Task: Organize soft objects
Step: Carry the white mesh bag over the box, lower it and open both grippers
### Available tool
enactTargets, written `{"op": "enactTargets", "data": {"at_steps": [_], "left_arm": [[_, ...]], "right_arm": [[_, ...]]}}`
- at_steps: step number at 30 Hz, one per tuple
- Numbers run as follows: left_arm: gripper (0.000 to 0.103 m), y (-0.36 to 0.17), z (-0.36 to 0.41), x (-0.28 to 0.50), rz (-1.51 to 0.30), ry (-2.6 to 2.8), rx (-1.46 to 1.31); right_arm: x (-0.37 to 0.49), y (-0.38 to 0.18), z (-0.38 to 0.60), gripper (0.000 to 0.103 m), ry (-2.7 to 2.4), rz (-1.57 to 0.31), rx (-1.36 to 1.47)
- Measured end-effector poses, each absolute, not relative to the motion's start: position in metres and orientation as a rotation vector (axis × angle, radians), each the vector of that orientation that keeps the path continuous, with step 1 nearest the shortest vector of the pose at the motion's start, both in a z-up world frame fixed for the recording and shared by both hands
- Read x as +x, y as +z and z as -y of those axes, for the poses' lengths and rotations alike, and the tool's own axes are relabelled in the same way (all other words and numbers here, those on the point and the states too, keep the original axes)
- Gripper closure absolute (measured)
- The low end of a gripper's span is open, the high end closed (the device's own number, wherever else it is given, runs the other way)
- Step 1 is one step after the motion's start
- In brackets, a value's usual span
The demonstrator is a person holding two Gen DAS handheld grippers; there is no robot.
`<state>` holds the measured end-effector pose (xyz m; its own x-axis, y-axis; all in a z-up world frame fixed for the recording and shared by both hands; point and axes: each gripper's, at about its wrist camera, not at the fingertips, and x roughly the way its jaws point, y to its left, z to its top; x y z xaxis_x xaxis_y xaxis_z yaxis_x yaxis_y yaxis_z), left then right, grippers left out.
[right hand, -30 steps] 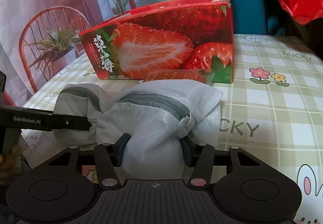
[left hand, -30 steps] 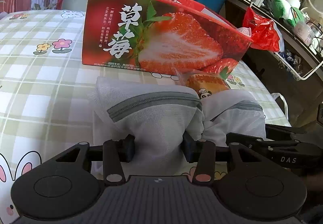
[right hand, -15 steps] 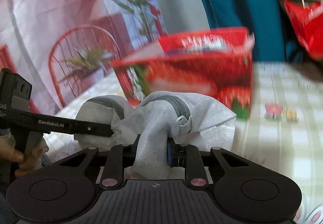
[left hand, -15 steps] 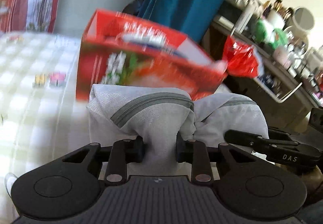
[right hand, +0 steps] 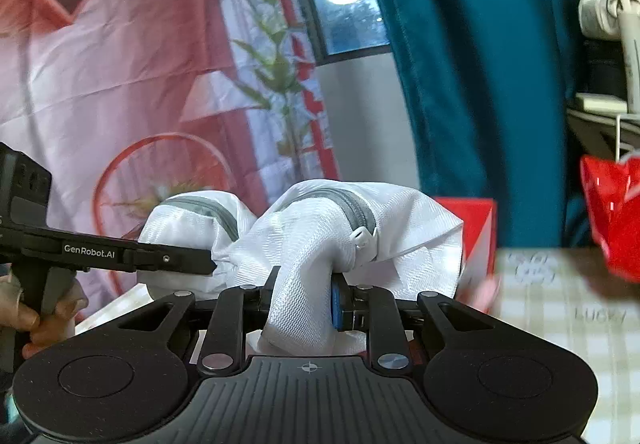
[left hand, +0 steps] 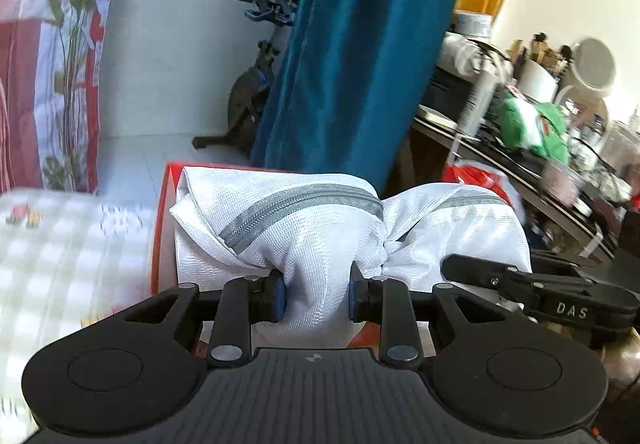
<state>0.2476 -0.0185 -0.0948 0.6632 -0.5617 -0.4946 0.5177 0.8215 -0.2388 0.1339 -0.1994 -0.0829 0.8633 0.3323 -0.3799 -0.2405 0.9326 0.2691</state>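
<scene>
A white mesh laundry bag [left hand: 288, 228] with a grey zipper hangs in the air between my two grippers. My left gripper [left hand: 318, 296] is shut on its left part. My right gripper [right hand: 302, 294] is shut on its right part [right hand: 320, 236], near the zipper pull. Each gripper shows in the other's view: the right one in the left wrist view [left hand: 520, 284], the left one in the right wrist view [right hand: 120, 254]. The red strawberry box [left hand: 164, 240] sits behind and below the bag; its corner shows in the right wrist view [right hand: 476, 228].
The checked tablecloth [left hand: 60, 264] lies below, also in the right wrist view [right hand: 560, 304]. A red plastic bag [right hand: 612, 216] hangs at the right. A cluttered shelf [left hand: 540, 132] stands to the right; a blue curtain [left hand: 360, 52] hangs behind.
Both grippers have closed tighter on the bag and lifted it off the table. The views have tilted up, so the strawberry box has dropped low in frame.
</scene>
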Motion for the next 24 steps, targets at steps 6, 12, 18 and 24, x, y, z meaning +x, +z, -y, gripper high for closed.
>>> {"op": "enactTargets", "data": {"at_steps": [6,12,18,24], "left_arm": [[0.074,-0.095,0.043,0.313,-0.6,-0.551,-0.047],[0.074,-0.121,0.056,0.359,-0.685,-0.482,-0.039],[0.074,-0.149,0.065,0.388,-0.805,-0.462,-0.001],[0.073,-0.169,0.072,0.404,-0.925,-0.46,0.06]], "right_arm": [[0.206,-0.078,0.205,0.082,0.211,-0.447,0.211],[0.273,-0.101,0.204,0.083,0.131,-0.526,0.175],[0.317,-0.137,0.203,0.083,0.095,-0.665,0.155],[0.347,-0.163,0.201,0.083,0.086,-0.813,0.152]]}}
